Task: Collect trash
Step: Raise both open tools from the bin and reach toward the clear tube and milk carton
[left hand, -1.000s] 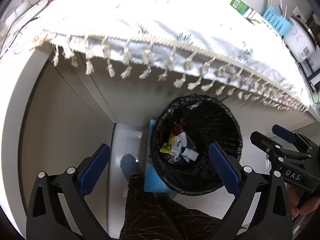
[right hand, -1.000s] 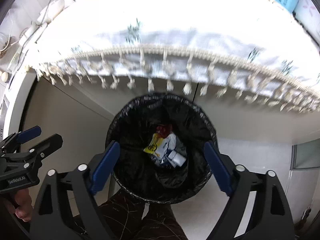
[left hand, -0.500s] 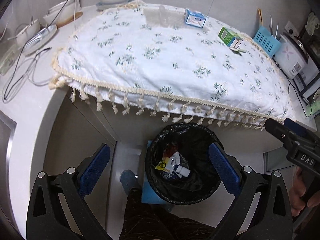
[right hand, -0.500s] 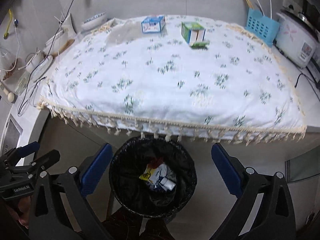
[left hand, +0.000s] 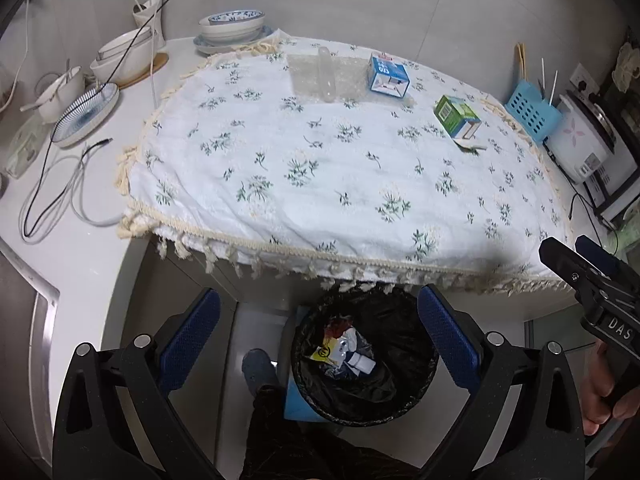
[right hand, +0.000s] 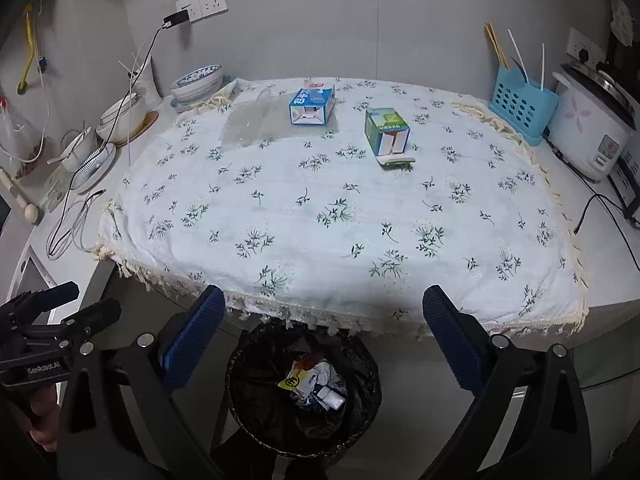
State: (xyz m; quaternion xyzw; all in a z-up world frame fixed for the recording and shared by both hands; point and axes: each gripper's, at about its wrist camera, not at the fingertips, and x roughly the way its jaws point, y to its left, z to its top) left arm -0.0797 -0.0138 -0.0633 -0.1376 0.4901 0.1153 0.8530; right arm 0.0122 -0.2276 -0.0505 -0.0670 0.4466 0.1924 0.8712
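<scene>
Below the fringed edge of the counter, my left gripper (left hand: pixel 318 336) and my right gripper (right hand: pixel 320 338) hang side by side, each with its blue-padded jaws spread wide and nothing between them. Each one also shows at the edge of the other's view.

Directly under them on the floor stands a bin (right hand: pixel 240 408) lined with a black bag, tucked partly beneath the counter's overhang. Rubbish (right hand: pixel 314 384) lies at its bottom: a yellow-marked wrapper, something red, and a small white piece. In the left wrist view the bin (left hand: pixel 424 384) sits between the fingers, with a blue object just beside it on the floor and my own foot (left hand: pixel 256 368) near it.

Above, a white tablecloth (right hand: pixel 320 216) with green sprigs and a tasselled fringe covers the counter. Toward its far side rest two small cartons, both well apart from the bin: a blue carton (right hand: pixel 312 106) near the back and a green carton (right hand: pixel 386 132) to its right, with a white scrap (right hand: pixel 396 160) touching its front. A clear plastic sheet (right hand: pixel 256 124) lies flat just left of the blue carton.

At the far left, bowls (right hand: pixel 196 80) and plates are stacked beside loose cables. At the far right stand a blue utensil basket (right hand: pixel 520 110) and a white rice cooker (right hand: pixel 588 132) against the wall.
</scene>
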